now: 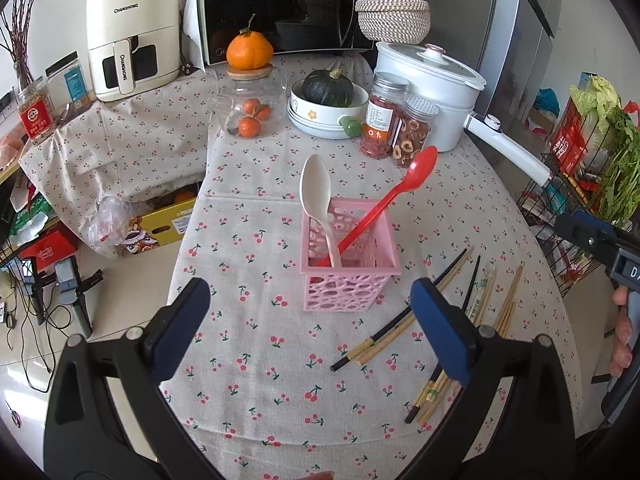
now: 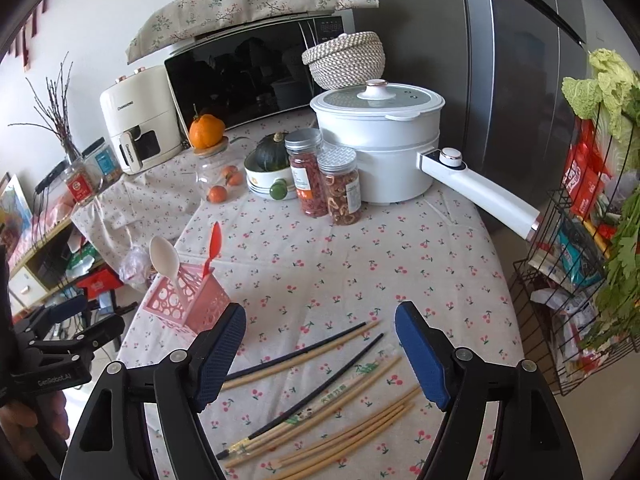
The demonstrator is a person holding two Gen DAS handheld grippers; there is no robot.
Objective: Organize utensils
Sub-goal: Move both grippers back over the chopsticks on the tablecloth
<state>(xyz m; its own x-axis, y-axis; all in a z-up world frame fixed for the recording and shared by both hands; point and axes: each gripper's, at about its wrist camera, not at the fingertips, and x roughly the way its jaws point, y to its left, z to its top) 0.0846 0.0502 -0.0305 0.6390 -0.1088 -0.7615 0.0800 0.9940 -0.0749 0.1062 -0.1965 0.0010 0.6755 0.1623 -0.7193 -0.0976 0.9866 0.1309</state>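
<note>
Left wrist view. The left tool (image 1: 310, 330) hangs over the desk (image 1: 256, 380) with its jaws spread wide and nothing between them. The pink basket (image 1: 350, 264) stands just beyond the tool, at 12 o'clock from it, and already holds the white spoon (image 1: 318, 200) and the red spoon (image 1: 400, 188), both leaning with bowls upward. Loose chopsticks (image 1: 452, 300) lie flat on the cloth at about 3 o'clock from the basket, some running under the tool's right finger. Part of the right tool (image 1: 600, 240) shows at the frame's 3 o'clock edge.

Right wrist view. The right tool (image 2: 320, 354) is likewise spread and empty, poised directly above the scattered chopsticks (image 2: 320, 396), which fan out between and below its fingers: several pale bamboo ones and a few dark ones. The basket (image 2: 188, 300) sits at 10 o'clock from this tool, just beside its left finger in the picture. The left tool (image 2: 72, 320) appears at 9 o'clock.

Step in hand, as judged: spoons are stowed; chopsticks remain. The next move probably calls for lowering the right tool, closing on one or a few chopsticks near mid-length, lifting, tilting them upright, and dropping them into the basket.
</note>
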